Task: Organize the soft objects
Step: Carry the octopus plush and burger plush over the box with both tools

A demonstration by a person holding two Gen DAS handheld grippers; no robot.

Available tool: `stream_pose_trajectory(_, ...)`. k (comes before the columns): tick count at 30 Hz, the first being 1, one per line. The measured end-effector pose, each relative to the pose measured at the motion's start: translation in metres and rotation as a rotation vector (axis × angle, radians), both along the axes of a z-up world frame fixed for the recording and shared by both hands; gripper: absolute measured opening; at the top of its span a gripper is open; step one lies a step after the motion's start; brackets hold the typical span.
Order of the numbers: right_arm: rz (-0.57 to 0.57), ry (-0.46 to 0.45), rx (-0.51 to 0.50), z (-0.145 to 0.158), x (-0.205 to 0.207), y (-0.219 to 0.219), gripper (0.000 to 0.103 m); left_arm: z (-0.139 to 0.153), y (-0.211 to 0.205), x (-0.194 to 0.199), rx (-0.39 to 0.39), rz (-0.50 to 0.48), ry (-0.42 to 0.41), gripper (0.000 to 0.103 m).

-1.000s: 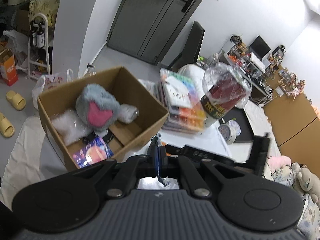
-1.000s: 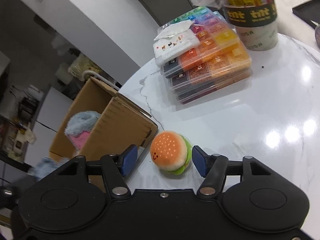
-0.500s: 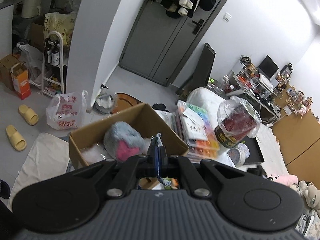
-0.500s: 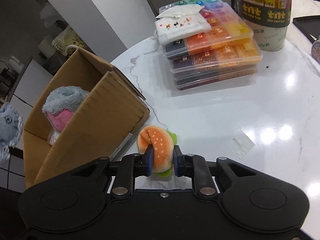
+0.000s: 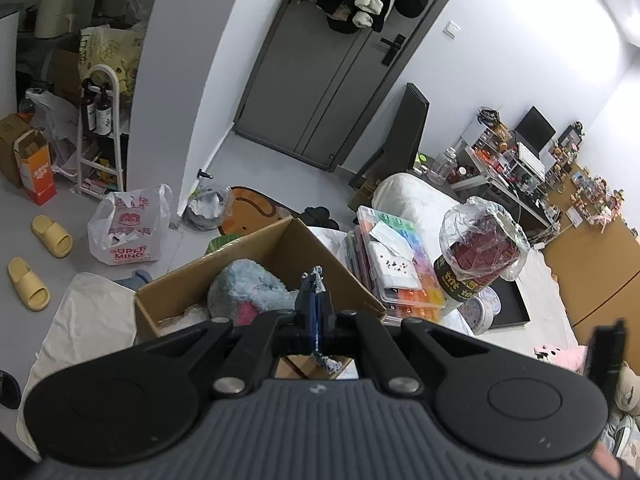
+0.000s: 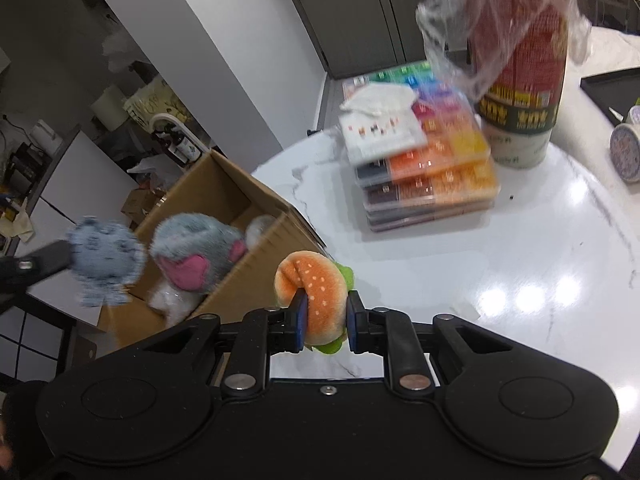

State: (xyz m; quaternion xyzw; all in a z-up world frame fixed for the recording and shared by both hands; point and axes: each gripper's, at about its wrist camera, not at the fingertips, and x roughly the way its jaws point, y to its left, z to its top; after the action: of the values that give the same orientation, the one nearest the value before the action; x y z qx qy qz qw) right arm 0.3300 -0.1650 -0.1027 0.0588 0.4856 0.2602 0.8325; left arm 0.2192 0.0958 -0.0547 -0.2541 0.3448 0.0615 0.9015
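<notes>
While the right gripper (image 6: 323,322) pinched the burger plush (image 6: 316,296) above the white table (image 6: 540,264) just beside the cardboard box (image 6: 224,184), the left gripper (image 5: 316,316) held a blue-grey fuzzy toy (image 6: 106,260) clamped tight over that box, where a grey-and-pink plush (image 6: 196,250) lay.

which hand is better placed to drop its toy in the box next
Left: its gripper holds the blue fuzzy toy beside the cardboard box opening; the right's burger plush sits outside its wall.
</notes>
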Motion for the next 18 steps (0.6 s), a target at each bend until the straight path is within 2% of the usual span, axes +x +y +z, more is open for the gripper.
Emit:
stream_pose_trajectory(3, -0.003, -0.014, 0.004, 0.014, -0.004, 0.0, 0.019, -0.007, -0.002, 0.011, -0.029, -0.037, 0.014, 0.0)
stream_pose_trajectory(5, -0.004, -0.022, 0.008, 0.022, -0.006, 0.001, 0.019, -0.012, -0.007, 0.019, -0.011, -0.067, 0.04, 0.001)
stream_pose_trajectory(8, 0.004, -0.031, 0.009, 0.032, -0.007, 0.007, 0.019, -0.016, -0.01, 0.023, 0.015, -0.055, 0.059, 0.005)
stream_pose_trajectory(12, 0.018, -0.041, 0.01, 0.039, -0.006, 0.022, 0.019, -0.021, -0.004, 0.022, -0.017, -0.071, 0.072, 0.005)
stream_pose_trajectory(15, 0.031, -0.038, 0.015, 0.043, -0.004, 0.035, 0.019, -0.022, 0.003, 0.018, -0.012, -0.054, 0.08, 0.005)
stream_pose_trajectory(18, 0.045, -0.031, 0.009, 0.044, -0.002, 0.05, 0.019, -0.023, 0.011, 0.013, -0.015, -0.041, 0.097, 0.012)
